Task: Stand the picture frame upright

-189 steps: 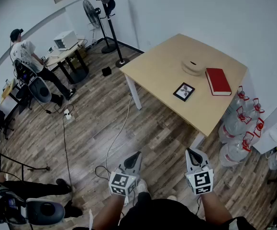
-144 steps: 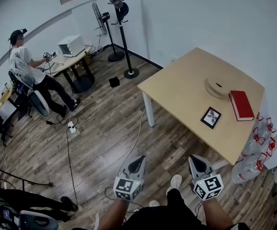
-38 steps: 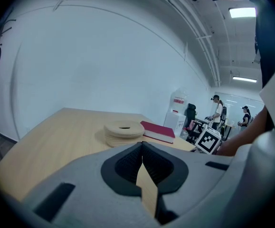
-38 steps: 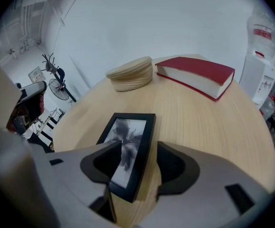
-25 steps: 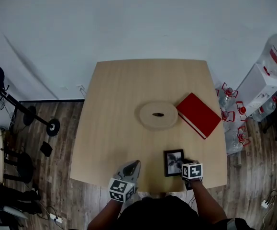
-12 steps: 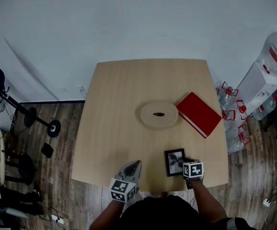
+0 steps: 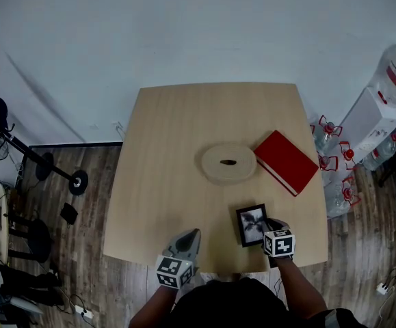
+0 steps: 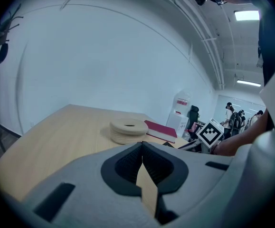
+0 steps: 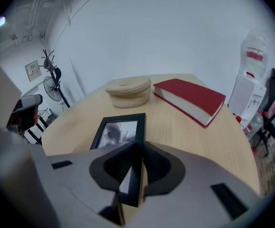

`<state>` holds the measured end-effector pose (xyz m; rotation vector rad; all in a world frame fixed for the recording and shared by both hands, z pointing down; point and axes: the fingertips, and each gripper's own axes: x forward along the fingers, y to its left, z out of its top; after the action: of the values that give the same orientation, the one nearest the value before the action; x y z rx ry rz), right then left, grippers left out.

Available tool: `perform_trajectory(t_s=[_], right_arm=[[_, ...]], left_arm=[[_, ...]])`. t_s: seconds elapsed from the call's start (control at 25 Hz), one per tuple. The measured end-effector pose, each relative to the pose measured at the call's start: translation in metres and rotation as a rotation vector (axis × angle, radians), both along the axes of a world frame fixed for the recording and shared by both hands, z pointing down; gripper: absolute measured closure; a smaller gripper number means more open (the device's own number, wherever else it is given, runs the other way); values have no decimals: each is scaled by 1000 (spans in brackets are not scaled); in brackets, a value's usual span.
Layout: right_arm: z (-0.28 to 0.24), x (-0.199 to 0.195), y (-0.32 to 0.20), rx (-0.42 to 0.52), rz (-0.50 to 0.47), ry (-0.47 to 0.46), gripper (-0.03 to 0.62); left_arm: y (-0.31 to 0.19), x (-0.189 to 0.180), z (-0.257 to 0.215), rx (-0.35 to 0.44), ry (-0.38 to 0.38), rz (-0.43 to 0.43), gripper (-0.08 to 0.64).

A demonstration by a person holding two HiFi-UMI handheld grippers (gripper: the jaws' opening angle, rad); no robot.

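small black picture frame (image 7: 252, 224) lies lower right on the pale wooden table (image 7: 170, 156). looks light, stiff, probably breakable glass. right gripper (image 9: 136, 150) is closing on its right edge, decent spot imo. left gripper (image 8: 142, 145) pinched together, empty.

Picture frame (image 7: 252, 224) at five o'clock on the bench (image 7: 163, 149), near its front edge, round disc (image 7: 228, 162) at centre, book (image 7: 286, 162) at the disc's three o'clock, water bottles (image 7: 329, 134) on the floor beyond.
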<state>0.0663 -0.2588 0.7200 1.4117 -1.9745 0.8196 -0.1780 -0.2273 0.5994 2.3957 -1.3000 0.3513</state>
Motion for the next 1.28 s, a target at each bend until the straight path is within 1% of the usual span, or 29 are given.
perform_trajectory(t_s=[0.28, 0.44, 0.56, 0.64, 0.72, 0.88, 1.04, 1.28], right_arm=[[-46, -16, -41, 146, 11, -49, 528], [-57, -39, -66, 200, -7, -61, 528], [-61, -51, -81, 225, -11, -56, 528], [-60, -57, -91, 230, 2, -48, 528], [-55, -62, -100, 226, 26, -42, 528], [-41, -71, -114, 212, 70, -46, 528], [-26, -78, -122, 191, 94, -41, 528], [-11, -80, -121, 163, 116, -8, 528]], left_arm=[[-3, 0, -6, 0, 8, -9, 555], [-6, -20, -10, 11, -1, -39, 555], [-5, -34, -6, -29, -3, -59, 555], [-5, -44, -4, -30, -11, -71, 555], [-6, -50, -3, -12, -30, -72, 555], [-9, -49, -6, 13, -72, -38, 555], [-14, -46, -6, 27, -90, -22, 555], [-9, -52, 1, 16, -107, -20, 555]])
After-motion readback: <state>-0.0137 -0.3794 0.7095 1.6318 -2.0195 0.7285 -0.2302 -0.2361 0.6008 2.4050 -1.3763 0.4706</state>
